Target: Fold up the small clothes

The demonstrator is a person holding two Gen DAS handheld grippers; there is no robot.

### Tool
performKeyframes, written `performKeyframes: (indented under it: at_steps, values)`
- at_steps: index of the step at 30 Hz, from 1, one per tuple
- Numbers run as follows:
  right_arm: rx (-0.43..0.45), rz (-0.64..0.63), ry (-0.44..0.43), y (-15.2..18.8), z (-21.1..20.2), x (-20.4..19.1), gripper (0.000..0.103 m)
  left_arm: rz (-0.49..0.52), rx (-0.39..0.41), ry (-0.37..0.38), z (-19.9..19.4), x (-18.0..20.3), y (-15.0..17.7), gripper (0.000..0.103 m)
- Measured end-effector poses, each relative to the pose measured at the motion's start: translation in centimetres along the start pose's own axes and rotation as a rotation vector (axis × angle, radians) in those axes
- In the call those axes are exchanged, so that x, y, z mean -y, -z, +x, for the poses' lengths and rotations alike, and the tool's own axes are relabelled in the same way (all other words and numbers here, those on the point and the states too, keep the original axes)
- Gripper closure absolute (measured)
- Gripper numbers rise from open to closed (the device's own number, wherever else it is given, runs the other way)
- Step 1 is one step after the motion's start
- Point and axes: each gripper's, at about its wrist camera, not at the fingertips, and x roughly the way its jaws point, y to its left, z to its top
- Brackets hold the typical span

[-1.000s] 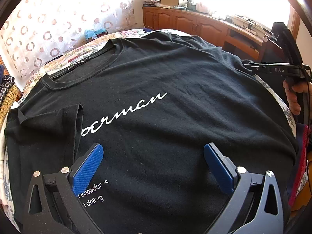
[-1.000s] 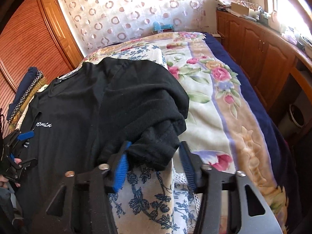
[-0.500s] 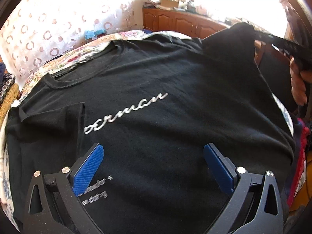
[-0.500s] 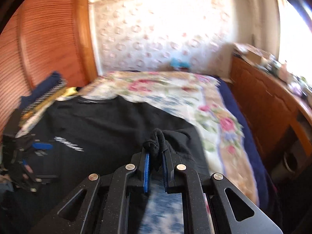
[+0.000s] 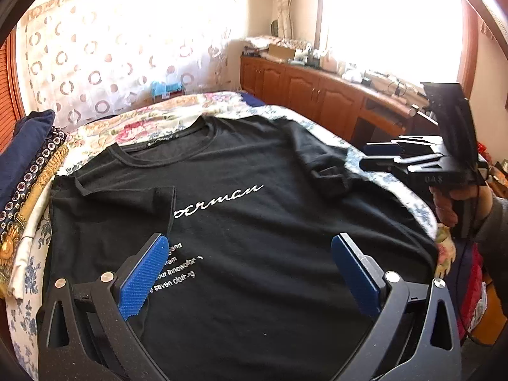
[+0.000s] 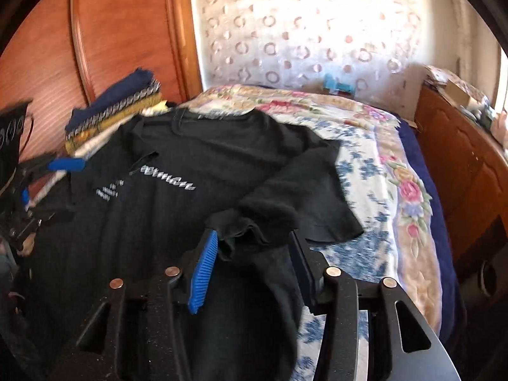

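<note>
Right gripper point(image 6: 254, 255), jaws just opening, hangs spread over a bunched black sleeve point(image 6: 273, 219), its pads off the cloth; motion blur softens the fabric. Left gripper point(image 5: 250, 273) stands wide apart above the black T-shirt point(image 5: 254, 222), lying flat on the floral bedspread point(image 6: 381, 165), lower hem cut off.

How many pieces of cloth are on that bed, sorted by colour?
Black T-shirt, spread flat: 1
Navy folded cloth, top of the side pile: 1
Dark patterned folded cloth: 1
Yellow patterned folded cloth: 1
Total: 4, not counting the floral bedspread.
</note>
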Motion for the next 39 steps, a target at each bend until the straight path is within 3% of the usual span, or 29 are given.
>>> performKeyframes:
  at_steps: [4, 7, 11, 20, 22, 26, 33, 39]
  values:
    - [0.039, 0.068, 0.057, 0.7, -1.8, 1.6, 0.051, 0.010, 0.025, 0.008, -0.6, 0.7, 0.2, 0.000]
    - [-0.018, 0.147, 0.119, 0.8, -0.3, 3.7, 0.051, 0.007, 0.028, 0.010, -0.6, 1.0, 0.3, 0.000]
    - [-0.087, 0.215, 0.139, 0.7, 3.0, 6.1, 0.051, 0.007, 0.039, 0.005, -1.1, 1.2, 0.3, 0.000]
    - [-0.132, 0.161, 0.190, -0.9, 6.5, 4.8, 0.051, 0.019, 0.060, -0.027, -2.2, 1.2, 0.5, 0.000]
    - [-0.138, 0.135, 0.197, -1.1, 7.0, 4.5, 0.055, 0.024, 0.062, -0.036, -2.4, 1.3, 0.4, 0.000]
    - [-0.148, 0.104, 0.172, -1.4, 6.6, 4.0, 0.096, 0.026, 0.071, -0.054, -2.8, 1.2, 0.4, 0.000]
    - [-0.089, 0.009, 0.113, -3.4, 5.7, 1.2, 0.098, 0.008, 0.101, -0.078, -4.1, 0.7, 0.3, 0.000]
    - [-0.005, -0.078, 0.029, -6.2, 4.5, -3.0, 0.098, -0.043, 0.151, -0.182, -6.2, -1.6, 0.1, 0.000]
